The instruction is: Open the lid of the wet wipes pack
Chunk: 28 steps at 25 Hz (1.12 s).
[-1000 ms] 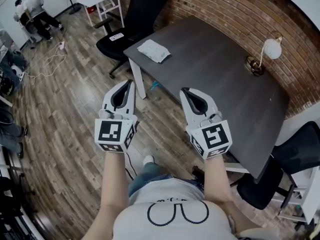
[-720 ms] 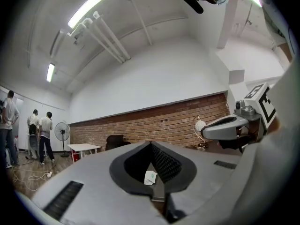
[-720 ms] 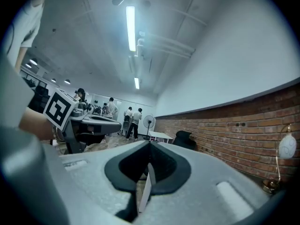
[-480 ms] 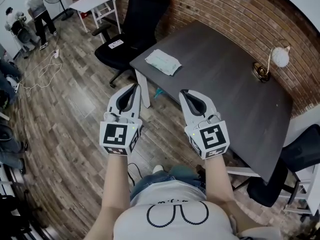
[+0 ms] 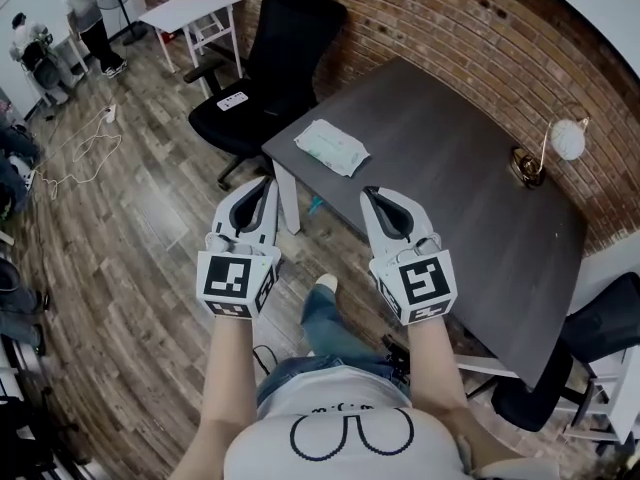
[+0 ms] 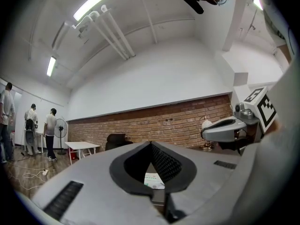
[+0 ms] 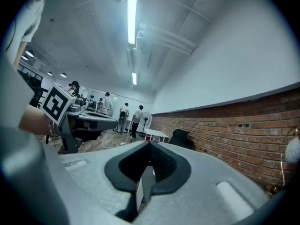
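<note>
- Covering the left half of the head view, a wooden plank floor runs up to a brick wall along the top and right.
- A dark table stands slantwise in the centre and right. Its near corner and a white leg lie between the two grippers and the table top.
- A black office chair stands at the table's upper left end, just beside the corner. A second dark chair is at the lower right edge.
- A small white table stands at the upper left, with people and a fan near it.
- The left gripper, lower centre-left, hangs over the floor. In its own view the jaw tips meet and nothing is between them.
- The right gripper, lower centre-right, is beside the table edge. Its jaws are also closed together and empty.
- The wet wipes pack lies flat on the table near the upper left corner, above both grippers and apart from them. Whether its lid is up I cannot tell.
- A lamp with a round white shade stands at the table's far right side, near the wall.
- A small white flat thing lies on the black chair's seat.
</note>
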Tool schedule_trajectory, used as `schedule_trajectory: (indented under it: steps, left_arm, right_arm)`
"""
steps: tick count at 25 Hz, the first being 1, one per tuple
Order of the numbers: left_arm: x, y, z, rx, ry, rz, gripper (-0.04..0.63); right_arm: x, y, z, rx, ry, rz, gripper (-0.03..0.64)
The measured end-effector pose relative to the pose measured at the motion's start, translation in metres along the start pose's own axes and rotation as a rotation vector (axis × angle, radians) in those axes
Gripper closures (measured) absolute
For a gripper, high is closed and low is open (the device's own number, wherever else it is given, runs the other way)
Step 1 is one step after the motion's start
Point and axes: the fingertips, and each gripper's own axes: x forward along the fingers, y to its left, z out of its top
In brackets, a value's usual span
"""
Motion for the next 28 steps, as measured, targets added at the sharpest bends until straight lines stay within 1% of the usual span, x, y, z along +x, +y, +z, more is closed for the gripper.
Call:
schedule_trajectory:
  steps: [3, 9, 12, 15, 19, 23, 28]
  left_arm:
    - [0.022, 0.012, -0.006, 0.005, 0.007, -0.001, 0.597]
    - [0.078, 0.044, -0.021, 0.008, 0.031, -0.006, 0.597]
    - [0.115, 0.064, -0.024, 0.017, 0.040, -0.014, 0.597]
    - [0.159, 0.081, -0.029, 0.035, 0.060, -0.044, 0.597]
    - [0.211, 0.102, -0.042, 0.030, 0.083, -0.065, 0.597]
    - [0.257, 0.110, -0.055, 0.026, 0.102, -0.091, 0.597]
    - [0.296, 0.115, -0.069, 0.008, 0.130, -0.130, 0.597]
  right_arm:
    - [0.021, -0.016, -0.006, 0.012, -0.003, -0.010, 0.614]
    - [0.078, -0.041, -0.023, 0.022, 0.010, 0.000, 0.614]
    - [0.112, -0.063, -0.029, 0.043, 0.010, -0.011, 0.614]
    - [0.147, -0.092, -0.035, 0.076, 0.001, -0.048, 0.614]
    - [0.192, -0.122, -0.051, 0.090, 0.024, -0.066, 0.614]
    - [0.223, -0.150, -0.065, 0.100, 0.046, -0.079, 0.614]
    - [0.243, -0.177, -0.081, 0.130, 0.083, -0.121, 0.614]
